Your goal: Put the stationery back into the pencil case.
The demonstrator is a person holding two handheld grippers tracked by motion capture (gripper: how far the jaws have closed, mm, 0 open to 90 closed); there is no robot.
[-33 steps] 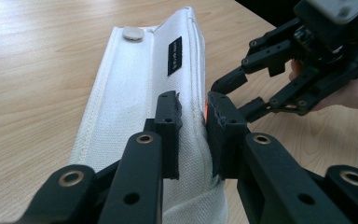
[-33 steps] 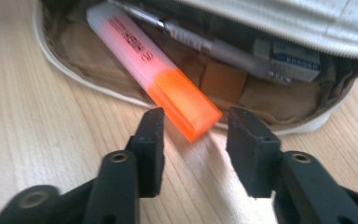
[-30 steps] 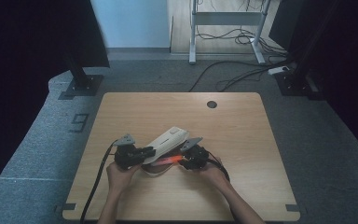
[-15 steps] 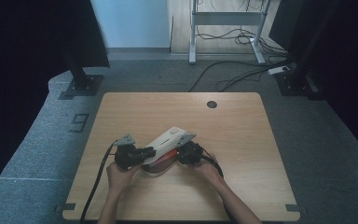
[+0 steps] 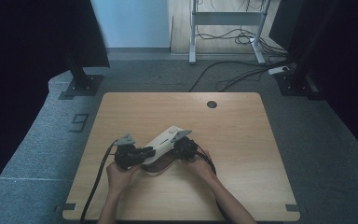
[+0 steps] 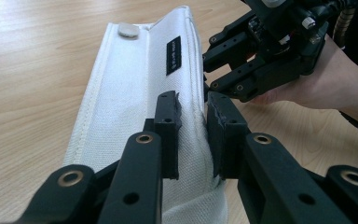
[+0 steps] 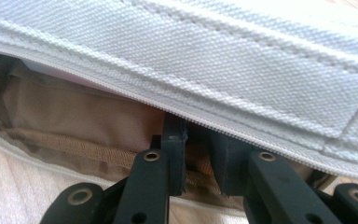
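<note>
A white woven-fabric zip pouch (image 5: 162,142) lies low centre on the wooden surface (image 5: 242,140). The left tongs (image 6: 193,128) clench its end fabric; the right tongs (image 7: 196,140), just closing, pinch its open brown-lined edge.

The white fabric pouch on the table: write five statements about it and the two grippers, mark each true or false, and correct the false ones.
1. The white pouch lies on a wooden table. True.
2. The left gripper is shut on the pouch's fabric. True.
3. The pouch's lining is bright blue. False: in the right gripper view the lining is brown.
4. The right gripper hangs far from the pouch. False: its fingers sit at the unzipped opening, and they have just been closing.
5. The pouch carries a large red logo. False: it has a small black label and a round snap.
</note>
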